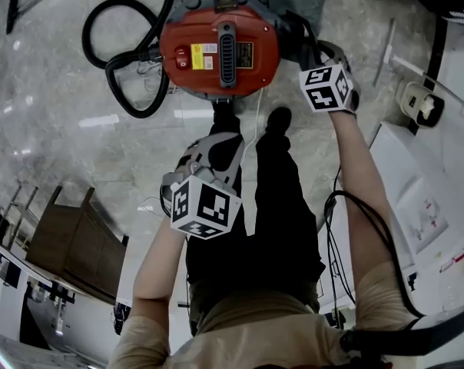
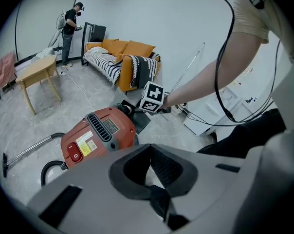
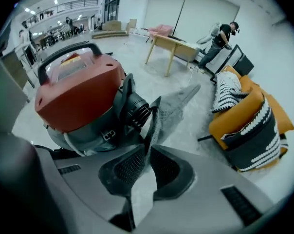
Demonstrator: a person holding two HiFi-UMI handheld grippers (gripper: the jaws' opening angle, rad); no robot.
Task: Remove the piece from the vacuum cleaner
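Grey piece (image 3: 175,105) tight in right claw (image 3: 148,149), beside red vacuum cleaner (image 3: 71,89); left claw (image 2: 149,148) closed, empty.

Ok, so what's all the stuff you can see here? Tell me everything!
vacuum cleaner: one, red and grey, on the floor ahead
hose: one, black, looped left of the vacuum cleaner
grey piece: one, grey, beside the vacuum cleaner, pinched by the right gripper
sofa: one, orange, against the wall
table: one, light wood, near the sofa
other person: one, dark clothes, far corner
left gripper: one, grey, shut, empty
right gripper: one, grey, shut on the grey piece
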